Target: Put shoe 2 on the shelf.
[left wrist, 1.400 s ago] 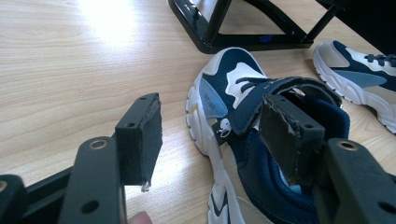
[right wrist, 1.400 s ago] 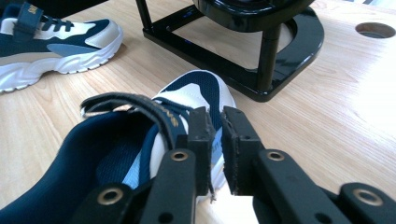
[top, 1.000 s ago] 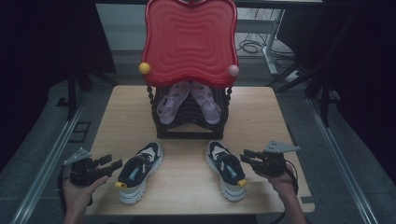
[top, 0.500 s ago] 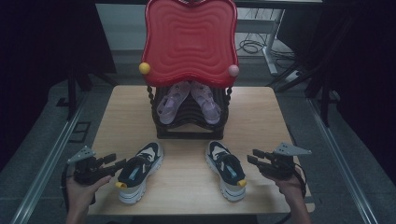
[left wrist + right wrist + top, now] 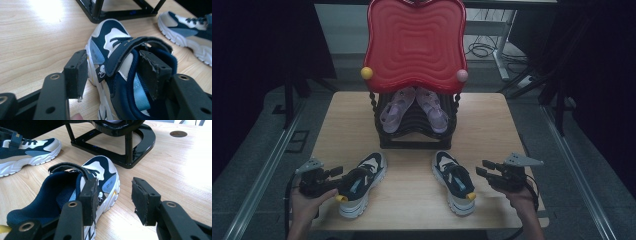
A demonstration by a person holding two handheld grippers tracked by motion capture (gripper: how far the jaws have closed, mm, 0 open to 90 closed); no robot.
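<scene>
Two navy-and-white sneakers lie on the wooden table (image 5: pixel 412 200), toes toward the rack. My left gripper (image 5: pixel 336 175) is at the left sneaker (image 5: pixel 362 182). In the left gripper view its jaws (image 5: pixel 113 57) straddle that sneaker's (image 5: pixel 112 45) side and strap, one pad (image 5: pixel 78 72) outside by the sole, the other (image 5: pixel 151 72) in the opening. They have just been closing, and I see no firm squeeze. My right gripper (image 5: pixel 481 167) stands open just right of the right sneaker (image 5: pixel 454 181). Its jaws (image 5: pixel 114 182) have just been opening, with bare table between them and that sneaker (image 5: pixel 75 190) beside the left pad (image 5: pixel 90 197).
A black shoe rack (image 5: pixel 414 137) with a tall red wavy panel (image 5: pixel 414 42) stands at the table's middle back and carries a pair of purple sandals (image 5: pixel 412 107). Its base (image 5: pixel 140 142) lies just beyond the right sneaker. A round hole (image 5: pixel 178 133) is in the tabletop.
My right gripper has drawn a little to the right, away from the right sneaker's heel, and its jaws stand wider. The left gripper stays at the left sneaker.
</scene>
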